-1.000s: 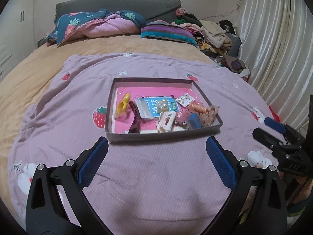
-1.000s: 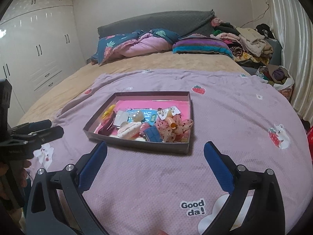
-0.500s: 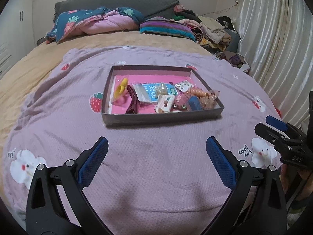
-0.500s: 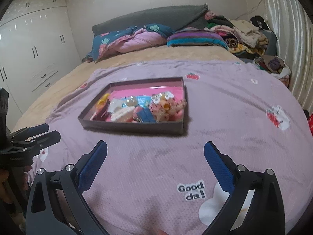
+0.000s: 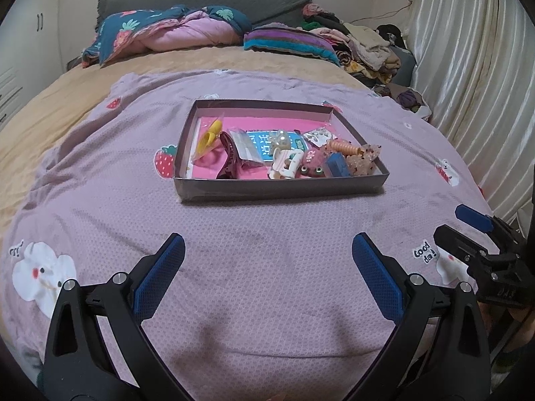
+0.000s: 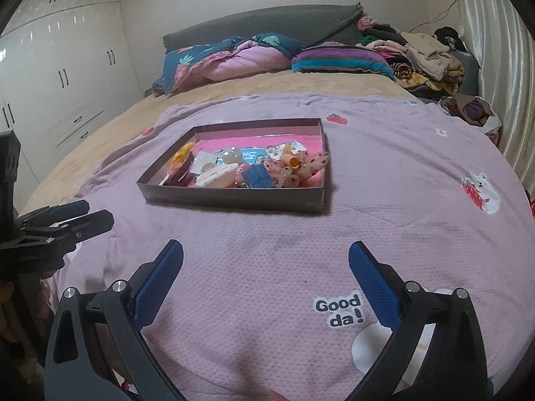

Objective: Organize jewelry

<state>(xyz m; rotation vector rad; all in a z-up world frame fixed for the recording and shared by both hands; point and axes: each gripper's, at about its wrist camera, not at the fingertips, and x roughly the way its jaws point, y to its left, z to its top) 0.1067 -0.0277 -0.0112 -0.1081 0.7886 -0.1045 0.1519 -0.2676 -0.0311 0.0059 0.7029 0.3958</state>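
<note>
A shallow dark box (image 5: 277, 191) with a pink floor lies on the purple blanket, also in the right wrist view (image 6: 234, 197). It holds mixed hair accessories: a yellow clip (image 5: 209, 136), a maroon claw clip (image 5: 230, 158), a blue packet (image 5: 264, 145), a white clip (image 5: 284, 165), an orange coil tie (image 5: 344, 147), a blue clip (image 6: 255, 177). My left gripper (image 5: 267, 267) is open and empty, well short of the box. My right gripper (image 6: 265, 267) is open and empty, also short of the box, and shows at the right of the left wrist view (image 5: 468, 230).
The purple blanket (image 5: 267, 234) covers a tan bed. A quilt (image 5: 167, 33) and a striped pillow (image 5: 287, 41) lie at the headboard, a clothes pile (image 5: 367, 46) at the far right. Curtains (image 5: 474, 67) hang on the right, white wardrobes (image 6: 60, 77) on the left.
Both grippers have pulled back and risen slightly from the box, so the box sits farther off in both views. Both stay open and empty.
</note>
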